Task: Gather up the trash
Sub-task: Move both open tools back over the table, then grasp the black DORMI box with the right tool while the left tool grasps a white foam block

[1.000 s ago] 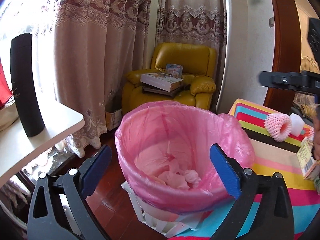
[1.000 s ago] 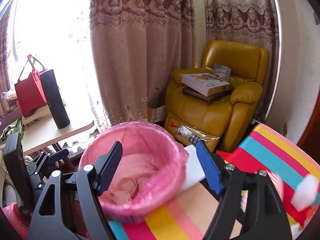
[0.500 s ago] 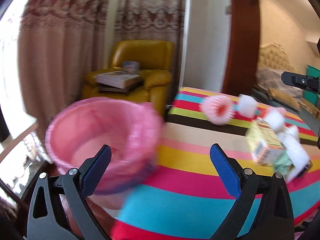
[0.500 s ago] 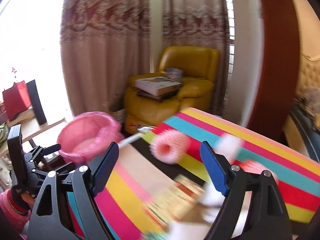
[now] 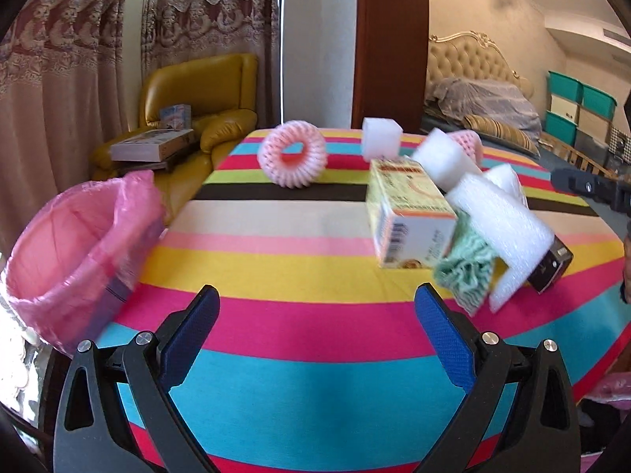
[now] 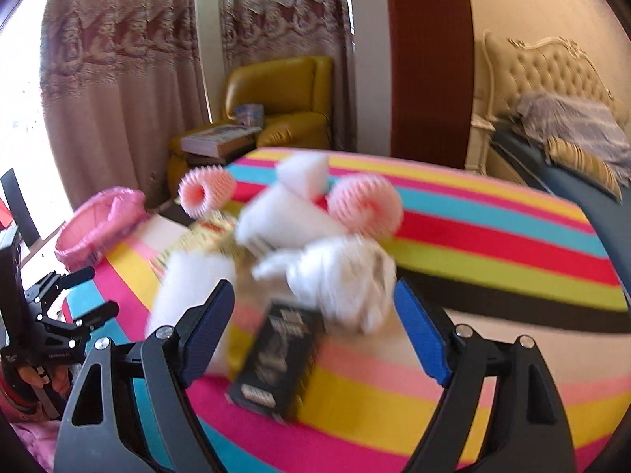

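Observation:
A pile of trash lies on the striped table [image 5: 299, 354]: a pink foam net ring [image 5: 292, 159], a yellow carton [image 5: 408, 215], white foam pieces [image 5: 501, 228], a green crumpled cloth [image 5: 467, 268] and a black box [image 6: 276, 358]. A pink-lined trash bin [image 5: 79, 252] stands off the table's left edge. My left gripper [image 5: 315, 339] is open and empty over the near stripes. My right gripper [image 6: 315, 335] is open and empty, with the black box and a crumpled white wad [image 6: 343, 276] between its fingers' line of sight.
A yellow armchair [image 5: 197, 118] with books stands behind the bin by the curtains. A second pink foam net [image 6: 366, 205] lies behind the pile. A bed [image 5: 485, 106] sits beyond the table to the right.
Both grippers have swung right, away from the bin and over to the trash pile on the table. Both stay open and empty.

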A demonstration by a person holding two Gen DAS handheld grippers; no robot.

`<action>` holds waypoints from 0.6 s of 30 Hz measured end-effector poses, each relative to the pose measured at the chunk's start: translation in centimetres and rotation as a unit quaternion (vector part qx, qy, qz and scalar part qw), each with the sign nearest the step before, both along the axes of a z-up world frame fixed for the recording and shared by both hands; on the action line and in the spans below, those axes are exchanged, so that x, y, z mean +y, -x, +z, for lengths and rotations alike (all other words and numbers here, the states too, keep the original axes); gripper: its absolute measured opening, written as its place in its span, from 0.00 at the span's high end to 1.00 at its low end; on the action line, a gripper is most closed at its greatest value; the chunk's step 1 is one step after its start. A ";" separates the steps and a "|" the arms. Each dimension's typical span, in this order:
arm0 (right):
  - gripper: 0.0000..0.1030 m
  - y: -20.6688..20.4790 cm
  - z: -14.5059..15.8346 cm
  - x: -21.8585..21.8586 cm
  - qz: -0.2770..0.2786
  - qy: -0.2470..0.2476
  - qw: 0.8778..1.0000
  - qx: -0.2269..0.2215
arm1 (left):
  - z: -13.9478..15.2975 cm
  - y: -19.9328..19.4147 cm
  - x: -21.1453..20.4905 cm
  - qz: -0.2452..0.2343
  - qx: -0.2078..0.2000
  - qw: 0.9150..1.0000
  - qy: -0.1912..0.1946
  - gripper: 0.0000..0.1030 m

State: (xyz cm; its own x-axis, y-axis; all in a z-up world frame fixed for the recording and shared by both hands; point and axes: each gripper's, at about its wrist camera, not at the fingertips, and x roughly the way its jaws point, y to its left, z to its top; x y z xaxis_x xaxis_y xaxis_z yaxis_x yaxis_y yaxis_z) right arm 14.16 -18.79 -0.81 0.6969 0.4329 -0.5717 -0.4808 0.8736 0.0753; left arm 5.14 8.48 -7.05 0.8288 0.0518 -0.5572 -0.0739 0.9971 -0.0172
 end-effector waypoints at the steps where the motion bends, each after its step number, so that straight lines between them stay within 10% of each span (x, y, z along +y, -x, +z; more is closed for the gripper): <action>1: 0.22 0.4 -0.4 -0.1 -0.004 0.005 1.000 0.002 | -0.1 0.0 -0.3 0.000 -0.002 1.000 -0.002 0.09; 18: 0.23 2.7 -4.1 2.8 -0.007 0.095 0.995 0.016 | 1.1 0.8 -0.9 0.011 -0.034 0.999 0.015 0.09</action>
State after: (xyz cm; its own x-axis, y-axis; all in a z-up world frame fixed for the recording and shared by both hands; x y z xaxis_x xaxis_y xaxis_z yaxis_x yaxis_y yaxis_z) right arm 11.50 -15.97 -4.91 0.6829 0.3053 -0.6637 -0.4679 0.8805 -0.0765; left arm 4.33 7.56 -5.95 0.8631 0.0551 -0.5019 -0.0944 0.9941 -0.0531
